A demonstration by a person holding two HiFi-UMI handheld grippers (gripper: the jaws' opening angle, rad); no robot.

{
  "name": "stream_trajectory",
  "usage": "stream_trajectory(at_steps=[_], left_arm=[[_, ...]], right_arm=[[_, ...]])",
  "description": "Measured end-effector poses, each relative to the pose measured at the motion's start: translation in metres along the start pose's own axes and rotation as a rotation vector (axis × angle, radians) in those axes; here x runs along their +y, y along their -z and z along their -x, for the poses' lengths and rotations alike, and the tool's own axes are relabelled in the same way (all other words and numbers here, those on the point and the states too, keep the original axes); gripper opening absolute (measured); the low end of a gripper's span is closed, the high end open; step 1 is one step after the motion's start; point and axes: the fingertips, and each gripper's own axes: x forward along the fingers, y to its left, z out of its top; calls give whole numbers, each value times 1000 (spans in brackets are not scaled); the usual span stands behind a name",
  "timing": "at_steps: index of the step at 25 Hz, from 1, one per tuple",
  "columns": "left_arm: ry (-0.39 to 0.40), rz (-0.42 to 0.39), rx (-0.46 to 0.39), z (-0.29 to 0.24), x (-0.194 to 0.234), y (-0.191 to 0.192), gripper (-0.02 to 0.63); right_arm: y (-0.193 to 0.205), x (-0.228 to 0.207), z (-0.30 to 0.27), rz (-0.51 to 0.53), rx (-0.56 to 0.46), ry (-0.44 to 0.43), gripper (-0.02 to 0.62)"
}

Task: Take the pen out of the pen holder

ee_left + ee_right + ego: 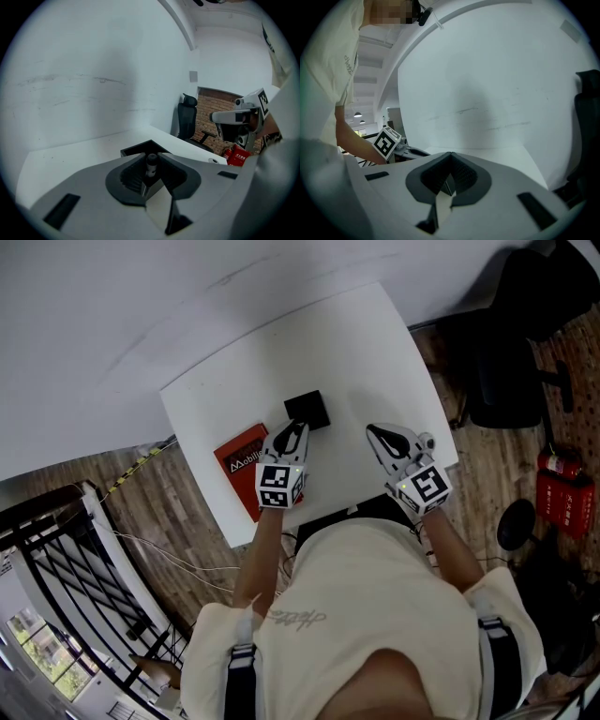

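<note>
L gripper [151, 155]: ribbed jaws clamped on pen [151, 163], slim black
pen holder [310, 409]: black square box
R gripper [451, 153]: jaws together, empty
table [375, 352]: smooth white

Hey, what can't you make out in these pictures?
Pen: only its top shows in the left gripper view; the left gripper covers the rest.
Pen holder: its inside is too small in the head view.
Red book: the left gripper overlaps its cover in the head view.
</note>
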Motion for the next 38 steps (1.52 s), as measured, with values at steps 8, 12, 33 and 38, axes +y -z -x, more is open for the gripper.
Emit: stream_trajectory(at_steps=[8, 12, 33, 38], left_arm=[[-15, -13, -28, 12, -3, -16, 89], [-35, 4, -64, 23, -3, -28, 89], [-102, 12, -229, 78, -5, -92, 89], [-112, 5, -237, 87, -11, -92, 89]], right_arm=[[-5, 3, 2, 6, -19, -5, 8], [-9, 6, 2, 16, -31, -12, 8], [-43, 17, -2, 53, -105, -46, 8], [-51, 21, 0, 87, -121, -72, 8]])
